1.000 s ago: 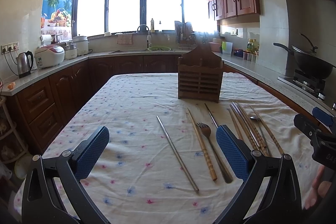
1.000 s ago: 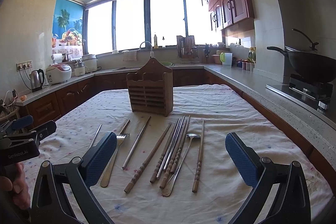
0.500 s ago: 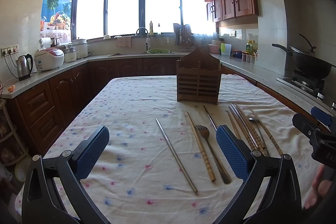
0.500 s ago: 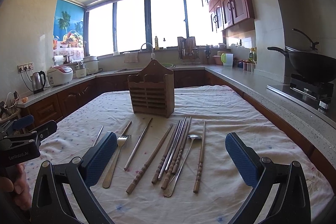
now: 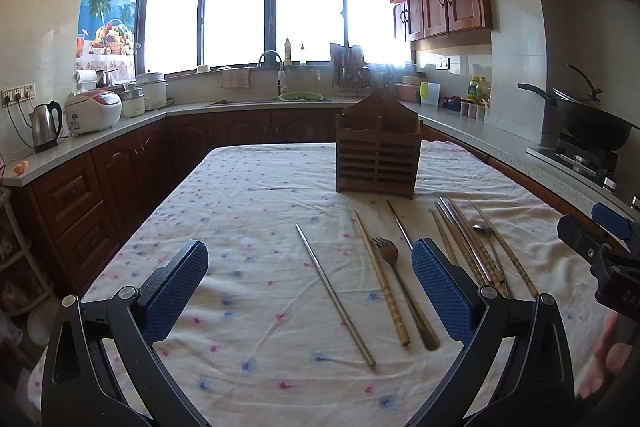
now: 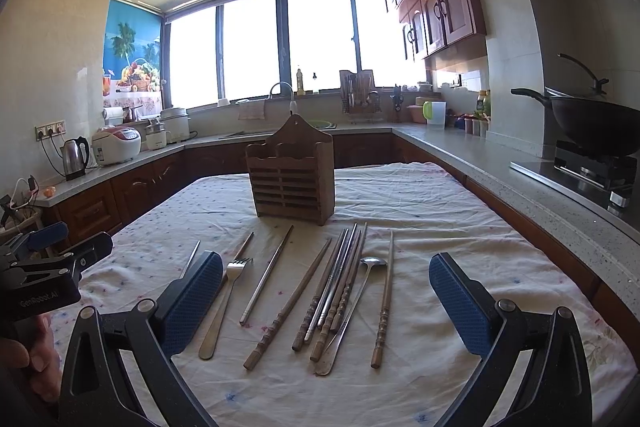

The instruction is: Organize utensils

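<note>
Kitchen tablecloth is lying ahead of both wide-spread, empty tools: right gripper, left gripper. Nothing is sitting in the wooden holder beyond them; fork, spoon and chopsticks are all waiting.

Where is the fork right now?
In the right wrist view the fork lies flat on the tablecloth, left of the chopsticks.

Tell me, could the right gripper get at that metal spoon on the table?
Probably yes: the right gripper is open and empty, and the metal spoon lies in front of it, though wooden chopsticks crowd its left side.
</note>
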`<state>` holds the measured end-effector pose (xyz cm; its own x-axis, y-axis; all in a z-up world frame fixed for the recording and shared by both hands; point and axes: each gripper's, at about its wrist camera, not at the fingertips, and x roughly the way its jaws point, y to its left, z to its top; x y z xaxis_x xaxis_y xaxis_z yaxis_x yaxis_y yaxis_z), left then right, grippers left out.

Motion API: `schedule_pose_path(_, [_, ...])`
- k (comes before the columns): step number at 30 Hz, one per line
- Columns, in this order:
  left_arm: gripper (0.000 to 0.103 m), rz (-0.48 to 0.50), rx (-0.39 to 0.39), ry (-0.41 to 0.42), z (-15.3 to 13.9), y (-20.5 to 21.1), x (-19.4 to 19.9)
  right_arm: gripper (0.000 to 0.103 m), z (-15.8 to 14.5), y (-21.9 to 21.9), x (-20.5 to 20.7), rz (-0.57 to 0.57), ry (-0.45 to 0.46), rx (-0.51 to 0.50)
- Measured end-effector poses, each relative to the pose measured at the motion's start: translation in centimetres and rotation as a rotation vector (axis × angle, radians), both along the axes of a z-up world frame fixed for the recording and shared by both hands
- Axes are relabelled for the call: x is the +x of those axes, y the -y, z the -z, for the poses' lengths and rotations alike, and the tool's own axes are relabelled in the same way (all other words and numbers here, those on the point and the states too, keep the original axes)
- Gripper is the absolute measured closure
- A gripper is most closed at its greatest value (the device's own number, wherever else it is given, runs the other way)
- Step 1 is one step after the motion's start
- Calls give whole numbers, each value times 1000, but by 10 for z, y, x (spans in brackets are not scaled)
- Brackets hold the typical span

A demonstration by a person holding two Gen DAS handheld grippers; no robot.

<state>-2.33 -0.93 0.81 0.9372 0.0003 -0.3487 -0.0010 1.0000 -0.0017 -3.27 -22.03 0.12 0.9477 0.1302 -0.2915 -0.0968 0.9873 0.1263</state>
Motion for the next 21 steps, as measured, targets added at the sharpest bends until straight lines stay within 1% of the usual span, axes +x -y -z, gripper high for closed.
schedule_pose_path(7, [0, 13, -22, -19, 1, -3, 5, 0, 0, -1, 1, -7, -4, 9])
schedule_pose_path(14, [0, 41, -58, -76, 6, -4, 18, 0, 2, 1, 8, -22, -36, 21])
schedule_pose_path(19, [0, 98, -123, -161, 9, -4, 40, 0, 3, 7, 18, -34, -74, 42])
schedule_pose_path(21, [3, 128, -152, -199, 10, -3, 51, 0, 2, 10, 24, -43, -98, 56])
